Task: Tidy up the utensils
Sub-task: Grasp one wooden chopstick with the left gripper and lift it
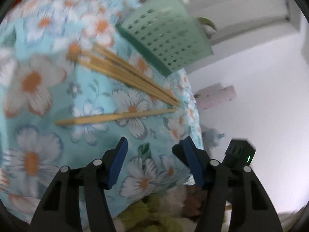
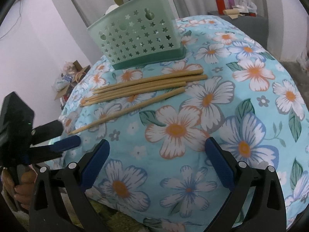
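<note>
Several wooden chopsticks (image 2: 146, 85) lie bundled on the flowered blue tablecloth (image 2: 256, 100), with one single chopstick (image 2: 135, 110) set apart in front of them. Behind them stands a pale green basket (image 2: 135, 36) with star holes. My right gripper (image 2: 157, 145) is open over the cloth, short of the chopsticks, nothing between its pads. My left gripper (image 2: 70, 132) comes in from the left edge, its jaws part open beside the single chopstick's thin tip. In the blurred left wrist view the single chopstick (image 1: 115, 116) lies just ahead of the left gripper (image 1: 154, 145), untouched, with the bundle (image 1: 125, 71) and basket (image 1: 164, 32) beyond.
The table rim drops away at the left, by the left gripper. Cardboard and clutter (image 2: 73, 71) sit on the floor there against a white wall. A grey side table (image 2: 249, 23) with a red bottle (image 2: 220, 3) stands at the back right. A hand (image 2: 21, 189) holds the left gripper.
</note>
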`<state>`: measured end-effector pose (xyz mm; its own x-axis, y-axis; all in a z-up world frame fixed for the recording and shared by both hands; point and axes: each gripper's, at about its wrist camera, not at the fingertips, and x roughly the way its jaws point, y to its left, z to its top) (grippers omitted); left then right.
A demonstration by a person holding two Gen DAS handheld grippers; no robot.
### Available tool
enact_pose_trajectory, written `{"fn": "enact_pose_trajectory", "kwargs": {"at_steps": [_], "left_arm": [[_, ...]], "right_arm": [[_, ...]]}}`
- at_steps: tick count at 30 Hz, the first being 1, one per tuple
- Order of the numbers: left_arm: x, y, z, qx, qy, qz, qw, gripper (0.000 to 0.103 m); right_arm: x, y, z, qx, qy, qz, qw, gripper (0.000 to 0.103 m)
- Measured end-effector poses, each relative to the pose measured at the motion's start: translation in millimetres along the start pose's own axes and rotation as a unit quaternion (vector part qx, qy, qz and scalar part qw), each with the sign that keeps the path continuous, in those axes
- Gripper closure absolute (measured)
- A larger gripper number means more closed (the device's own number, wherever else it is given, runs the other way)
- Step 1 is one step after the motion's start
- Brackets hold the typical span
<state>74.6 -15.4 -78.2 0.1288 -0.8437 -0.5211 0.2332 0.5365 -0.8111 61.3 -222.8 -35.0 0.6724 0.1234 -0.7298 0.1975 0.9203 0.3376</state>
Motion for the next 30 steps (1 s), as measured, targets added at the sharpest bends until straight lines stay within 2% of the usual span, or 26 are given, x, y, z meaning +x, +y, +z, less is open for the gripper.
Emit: {"fn": "enact_pose_trajectory", "kwargs": {"at_steps": [3,6,8,16,23,25,27,30], "left_arm": [[7,21,6,-0.084,-0.003,-0.025,0.9962,0.045],[6,42,9,-0.166,-0.023,-0.062,0.9840,0.046],[5,49,10,-0.200,-0.036,-0.071,0.9766,0.047],[11,58,8,-0.274,-0.057,-0.040,0.9591,0.068],[12,65,9,-0.332,-0.065,-0.020,0.9407,0.078],[14,68,10,-0.343,-0.063,-0.009,0.9372,0.088],[14,69,9,-0.357,-0.065,-0.006,0.9319,0.089],[14,68,7,-0.358,-0.069,-0.003,0.9313,0.091]], "right_arm": [[1,-4,-3,0.000,-0.001,0.001,1.000,0.008],[2,-7,-6,-0.001,-0.001,0.002,1.000,0.008],[3,-9,-7,-0.002,-0.002,0.002,1.000,0.008],[5,-16,-13,-0.002,-0.005,0.005,1.000,0.008],[6,-24,-18,-0.007,-0.008,0.007,1.000,0.008],[5,-27,-20,-0.006,-0.010,0.010,1.000,0.008],[5,-30,-22,-0.006,-0.011,0.013,1.000,0.008],[6,-33,-25,-0.007,-0.012,0.013,1.000,0.008]]}}
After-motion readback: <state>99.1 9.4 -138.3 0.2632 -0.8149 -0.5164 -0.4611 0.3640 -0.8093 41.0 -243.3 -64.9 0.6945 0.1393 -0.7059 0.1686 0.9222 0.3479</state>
